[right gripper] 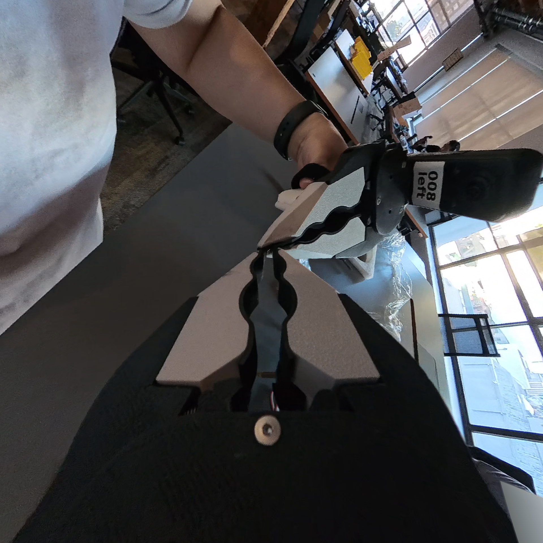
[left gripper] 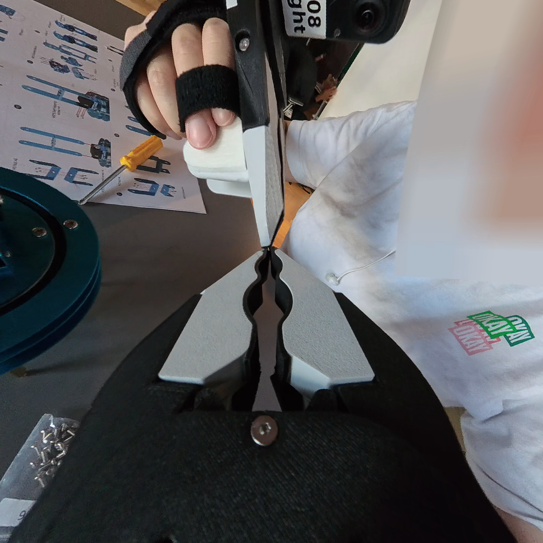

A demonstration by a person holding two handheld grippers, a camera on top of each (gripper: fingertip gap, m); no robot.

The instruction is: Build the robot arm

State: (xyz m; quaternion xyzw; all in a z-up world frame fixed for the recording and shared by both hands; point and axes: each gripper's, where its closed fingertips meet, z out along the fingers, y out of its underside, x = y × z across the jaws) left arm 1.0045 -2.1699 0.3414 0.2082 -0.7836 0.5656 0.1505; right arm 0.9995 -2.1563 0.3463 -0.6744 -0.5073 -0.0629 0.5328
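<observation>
My left gripper is shut, its white fingers meeting at the tips. My right gripper comes down from above, held by a hand in a black strap, and meets it tip to tip. A tiny brass-coloured part sits pinched where the two sets of tips meet. In the right wrist view my right gripper is closed to a narrow slit around the tiny part. The left gripper reaches in from the right, held by a hand with a black wristband. Both are held above the grey table.
A blue round base lies at the left, with a yellow-handled screwdriver on a printed instruction sheet beyond it. A clear bag of small screws lies at lower left. The person's white shirt fills the right. Crumpled clear plastic lies past the grippers. Less than 4 cm separates the two grippers' tips. The yellow-handled screwdriver is about 25 cm from both grippers' fingertips.
</observation>
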